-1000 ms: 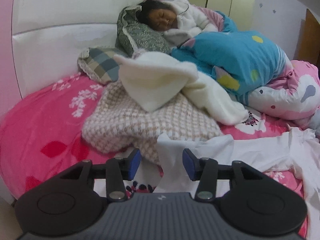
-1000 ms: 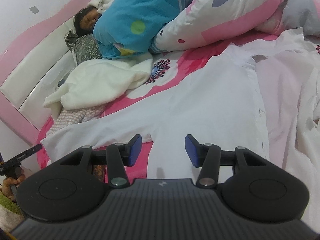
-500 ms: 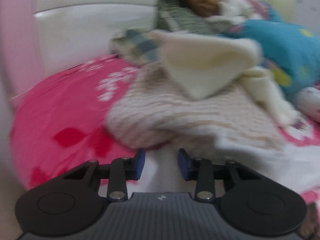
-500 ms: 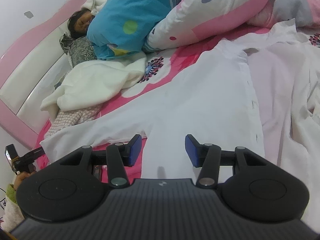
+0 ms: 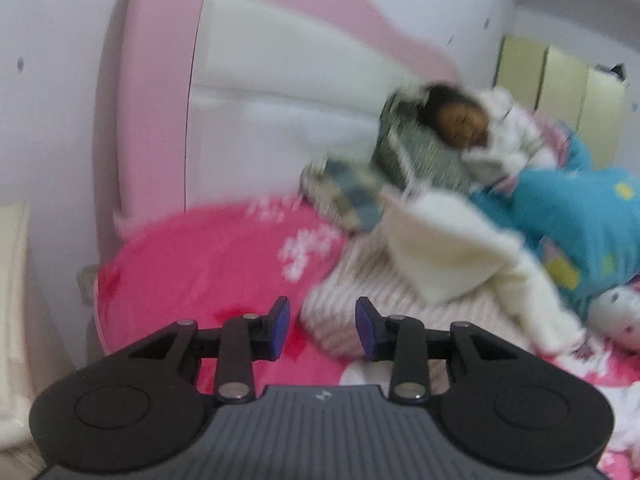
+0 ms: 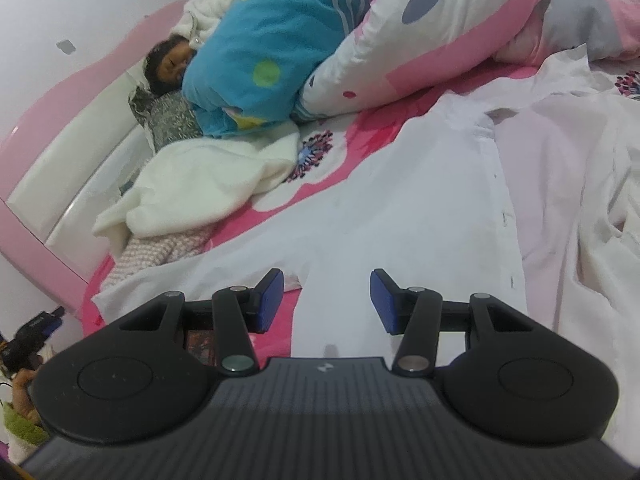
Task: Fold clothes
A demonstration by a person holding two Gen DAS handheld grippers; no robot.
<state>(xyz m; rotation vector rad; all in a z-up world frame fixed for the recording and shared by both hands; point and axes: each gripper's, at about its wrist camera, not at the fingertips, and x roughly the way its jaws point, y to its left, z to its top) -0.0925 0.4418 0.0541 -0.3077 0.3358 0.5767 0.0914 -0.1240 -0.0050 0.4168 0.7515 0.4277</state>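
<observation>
A white shirt (image 6: 420, 208) lies spread on the pink floral bedsheet (image 6: 372, 128), one sleeve (image 6: 192, 276) reaching left toward the bed's edge. My right gripper (image 6: 326, 304) hovers open just above the shirt's lower part, near the armpit, with nothing between its fingers. The left wrist view is blurred. My left gripper (image 5: 322, 330) is open with a fairly narrow gap, above the pink sheet (image 5: 208, 272) and the edge of a knitted blanket (image 5: 360, 276). A bit of white cloth (image 5: 360, 374) shows below its right finger, not between the pads.
A person (image 6: 172, 64) sleeps at the head of the bed under a blue quilt (image 6: 280, 40). A cream blanket (image 6: 208, 184) lies on the knitted blanket. A pink and white quilt (image 6: 460, 32) and more white clothing (image 6: 592, 248) are at the right. The padded headboard (image 5: 280, 92) stands behind.
My left gripper has swung left and lifted; the white sleeve end that lay between its fingers is no longer there, and its gap has narrowed. The right gripper has barely shifted.
</observation>
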